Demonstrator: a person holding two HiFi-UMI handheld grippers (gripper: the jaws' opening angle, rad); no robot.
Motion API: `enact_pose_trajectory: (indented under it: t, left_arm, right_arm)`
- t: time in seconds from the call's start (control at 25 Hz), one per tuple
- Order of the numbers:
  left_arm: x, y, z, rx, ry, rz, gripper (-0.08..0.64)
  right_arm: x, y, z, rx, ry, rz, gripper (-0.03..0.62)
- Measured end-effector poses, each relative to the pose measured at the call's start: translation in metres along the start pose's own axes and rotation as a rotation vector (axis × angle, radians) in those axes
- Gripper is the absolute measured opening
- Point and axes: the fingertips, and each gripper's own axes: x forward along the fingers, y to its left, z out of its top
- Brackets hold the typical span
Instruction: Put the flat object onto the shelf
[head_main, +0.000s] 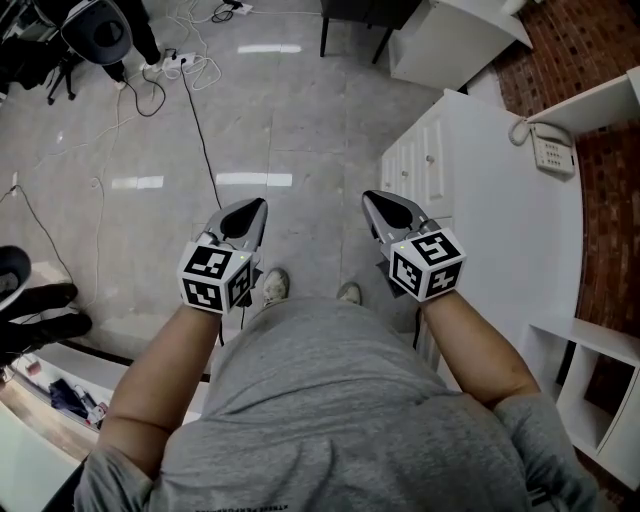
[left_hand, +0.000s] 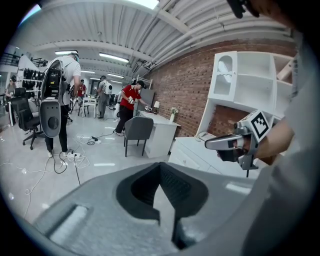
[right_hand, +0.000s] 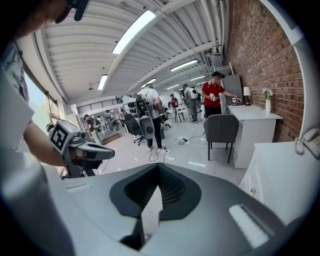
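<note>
Both tools sit in front of our body above the floor (head_main: 280, 130): left gripper (head_main: 250, 207) and right gripper (head_main: 374, 199), each with its jaws pressed together and nothing between them. The white shelf (head_main: 590, 338) stands to our right, past the cabinet (head_main: 500, 230) carrying a telephone (head_main: 551, 150); we cannot make out what its open compartments hold. No view shows the flat object, so we cannot tell where it lies.

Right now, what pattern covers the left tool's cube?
Black-and-white square markers; the cube shows best in head view.
</note>
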Motion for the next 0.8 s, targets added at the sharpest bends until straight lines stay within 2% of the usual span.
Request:
enact_pose_trajectory:
  t: [0.8]
  left_arm:
    - [0.0039,-0.0043,0.0027,0.006,-0.007,-0.007,-0.002]
  right_arm:
    - [-0.0025,-0.0078,-0.0016,0.008,0.001,-0.012,0.008]
